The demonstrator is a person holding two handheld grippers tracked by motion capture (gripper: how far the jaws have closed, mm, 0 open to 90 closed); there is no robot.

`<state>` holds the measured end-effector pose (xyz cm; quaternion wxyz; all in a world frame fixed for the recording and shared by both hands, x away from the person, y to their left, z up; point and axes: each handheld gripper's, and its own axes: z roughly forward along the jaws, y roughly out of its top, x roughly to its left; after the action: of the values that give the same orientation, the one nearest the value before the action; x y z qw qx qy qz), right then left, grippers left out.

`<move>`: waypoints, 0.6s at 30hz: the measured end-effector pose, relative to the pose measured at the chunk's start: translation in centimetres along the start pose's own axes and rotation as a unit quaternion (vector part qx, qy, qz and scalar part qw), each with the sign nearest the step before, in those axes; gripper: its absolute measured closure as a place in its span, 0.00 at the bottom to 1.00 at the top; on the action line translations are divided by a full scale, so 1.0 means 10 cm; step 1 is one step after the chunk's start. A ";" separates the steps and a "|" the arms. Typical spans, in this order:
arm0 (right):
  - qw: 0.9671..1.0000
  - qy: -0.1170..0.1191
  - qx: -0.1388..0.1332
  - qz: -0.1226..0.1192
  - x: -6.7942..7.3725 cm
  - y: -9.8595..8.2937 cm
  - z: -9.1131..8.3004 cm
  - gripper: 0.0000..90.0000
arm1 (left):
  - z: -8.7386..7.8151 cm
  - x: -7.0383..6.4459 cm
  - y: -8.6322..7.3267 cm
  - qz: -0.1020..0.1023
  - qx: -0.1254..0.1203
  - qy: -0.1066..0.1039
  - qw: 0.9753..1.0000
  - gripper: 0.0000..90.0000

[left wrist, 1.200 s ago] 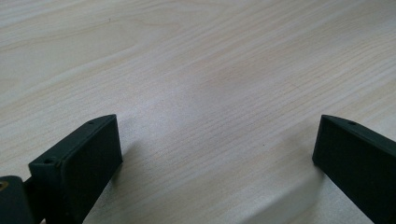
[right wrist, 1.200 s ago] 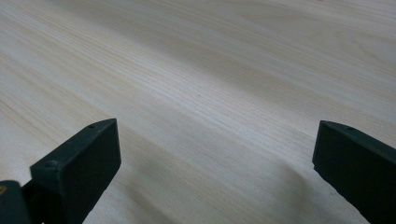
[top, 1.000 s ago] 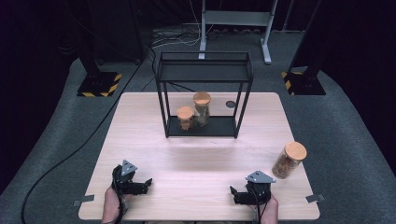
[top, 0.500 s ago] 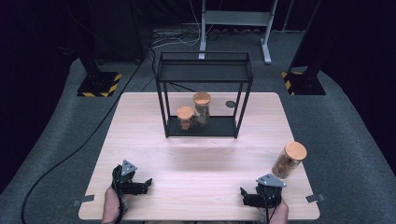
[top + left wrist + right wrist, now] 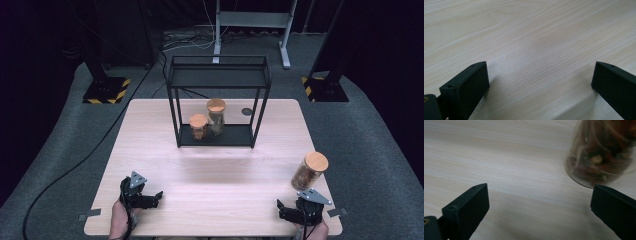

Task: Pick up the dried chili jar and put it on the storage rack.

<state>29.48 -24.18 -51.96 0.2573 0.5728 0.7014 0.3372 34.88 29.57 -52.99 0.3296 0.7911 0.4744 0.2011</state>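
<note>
A glass jar with a cork lid (image 5: 310,171) stands on the wooden table (image 5: 225,175) near its right edge, filled with brown dried bits. My right gripper (image 5: 284,210) is just in front of it near the table's front edge, open and holding nothing. In the right gripper view the jar (image 5: 599,157) stands ahead and to the right of the open right gripper (image 5: 539,202), apart from it. My left gripper (image 5: 156,197) rests at the front left, open. In its own view the left gripper (image 5: 539,82) spans only bare wood.
A black wire rack (image 5: 218,80) stands at the back middle of the table. On its lower shelf are a short cork-lidded jar (image 5: 198,126) and a taller one (image 5: 216,116). A small dark disc (image 5: 246,111) lies behind the rack.
My right gripper has moved right and back toward the front edge, ending just in front of the lone jar. The left gripper has stayed put.
</note>
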 end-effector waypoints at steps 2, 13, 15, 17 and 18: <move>1.000 -0.006 -0.002 0.005 -0.04 0.00 -0.01 0.02 | 0.00 0.00 0.00 0.000 0.000 0.000 1.000 0.01; 0.999 -0.033 -0.010 0.017 -0.21 0.09 -0.02 0.01 | 0.00 0.00 0.00 -0.001 0.001 -0.001 1.000 0.01; 0.999 -0.038 -0.014 0.017 -0.22 0.11 -0.02 0.01 | 0.00 0.00 0.00 -0.001 0.001 -0.001 1.000 0.01; 0.999 -0.042 -0.019 0.017 -0.24 0.13 -0.03 0.00 | 0.00 0.00 0.00 -0.001 0.001 -0.001 1.000 0.01; 0.999 -0.043 -0.022 0.018 -0.25 0.14 -0.03 0.00 | 0.00 0.00 0.00 -0.001 0.001 -0.001 1.000 0.01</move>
<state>30.69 -26.53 -50.75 0.2937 0.5934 0.6719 0.3318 34.90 29.59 -52.99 0.3297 0.7912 0.4748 0.1997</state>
